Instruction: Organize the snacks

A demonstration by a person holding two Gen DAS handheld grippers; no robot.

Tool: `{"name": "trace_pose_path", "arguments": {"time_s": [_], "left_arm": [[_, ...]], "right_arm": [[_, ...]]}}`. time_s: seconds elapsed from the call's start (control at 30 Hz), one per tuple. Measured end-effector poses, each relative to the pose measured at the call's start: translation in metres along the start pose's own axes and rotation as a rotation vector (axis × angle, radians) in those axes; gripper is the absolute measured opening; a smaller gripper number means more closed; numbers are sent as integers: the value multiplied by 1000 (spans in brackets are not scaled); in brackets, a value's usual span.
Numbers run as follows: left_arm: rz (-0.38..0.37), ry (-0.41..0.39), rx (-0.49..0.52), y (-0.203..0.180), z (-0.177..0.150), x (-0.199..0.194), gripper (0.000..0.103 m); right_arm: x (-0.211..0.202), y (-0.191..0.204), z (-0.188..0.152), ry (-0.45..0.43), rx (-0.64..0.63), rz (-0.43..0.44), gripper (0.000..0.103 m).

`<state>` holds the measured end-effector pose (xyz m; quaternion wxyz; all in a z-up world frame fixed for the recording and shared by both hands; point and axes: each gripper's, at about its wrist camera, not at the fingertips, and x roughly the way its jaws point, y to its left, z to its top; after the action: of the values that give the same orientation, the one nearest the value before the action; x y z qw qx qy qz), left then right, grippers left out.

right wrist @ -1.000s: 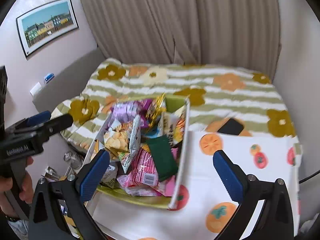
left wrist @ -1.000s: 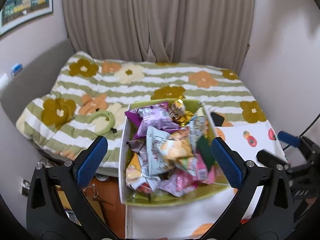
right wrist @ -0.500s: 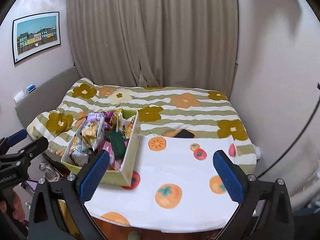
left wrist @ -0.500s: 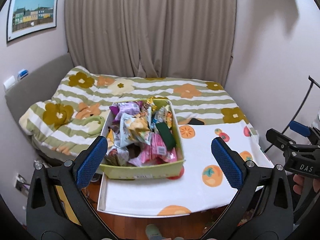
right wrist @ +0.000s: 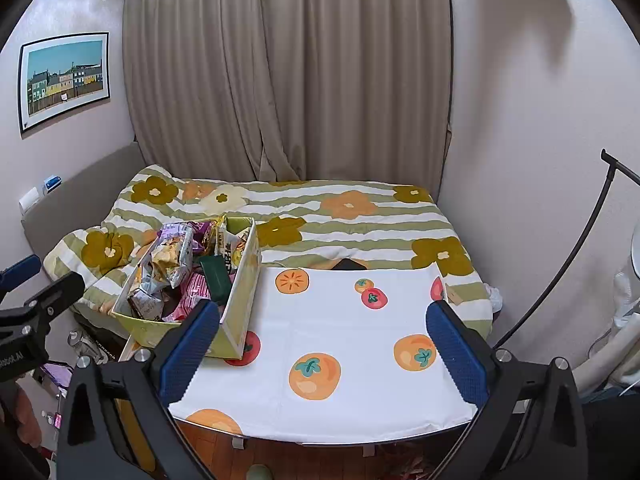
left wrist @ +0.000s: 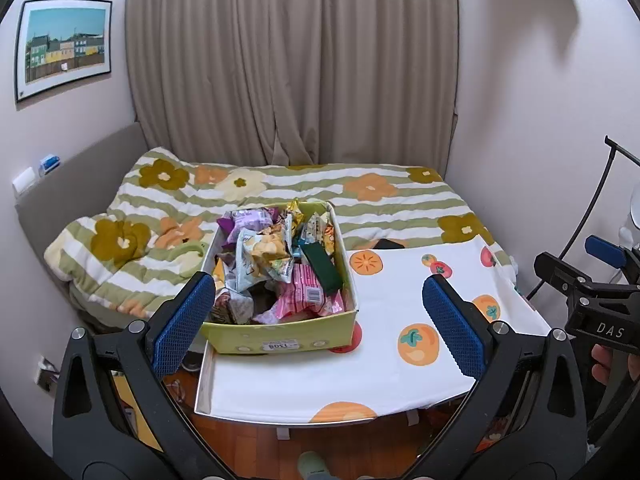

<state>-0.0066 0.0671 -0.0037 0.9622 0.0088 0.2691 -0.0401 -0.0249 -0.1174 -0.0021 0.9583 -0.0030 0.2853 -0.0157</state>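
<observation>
The left claw [left wrist: 316, 318] is released, its two blue pads spread wide with nothing between them, held up in the air above the near edge of the table [left wrist: 384, 376]. Ahead of it and slightly toward its left pad sits the yellow-green box [left wrist: 280, 342], on the left part of the white cloth with orange fruit prints. The box is heaped with snack packets [left wrist: 276, 264]: a purple bag at the far end, pale chip bags in the middle, a pink packet [left wrist: 306, 294] near the front and a dark green bar [left wrist: 322, 270] lying along the right wall. The left pad overlaps the box's near left corner in the view, but is well above it.

The right claw [right wrist: 324, 350] is also released, empty, pads wide apart, hovering over the near edge of the cloth. From it the box [right wrist: 240, 300] lies ahead and off to the left, just beyond its left pad; the bare cloth lies straight ahead. A dark phone [right wrist: 350, 265] rests at the far edge of the cloth, on the striped flowered bedspread [right wrist: 340, 216] behind the table
</observation>
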Motion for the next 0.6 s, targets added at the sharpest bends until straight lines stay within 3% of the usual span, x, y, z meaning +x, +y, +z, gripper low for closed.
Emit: {"name": "trace_pose_path", "arguments": {"time_s": [0.6], "left_arm": [[14, -9, 13, 0, 3, -1, 103]], "right_arm": [[-1, 3, -1, -10, 7, -4, 103]]}}
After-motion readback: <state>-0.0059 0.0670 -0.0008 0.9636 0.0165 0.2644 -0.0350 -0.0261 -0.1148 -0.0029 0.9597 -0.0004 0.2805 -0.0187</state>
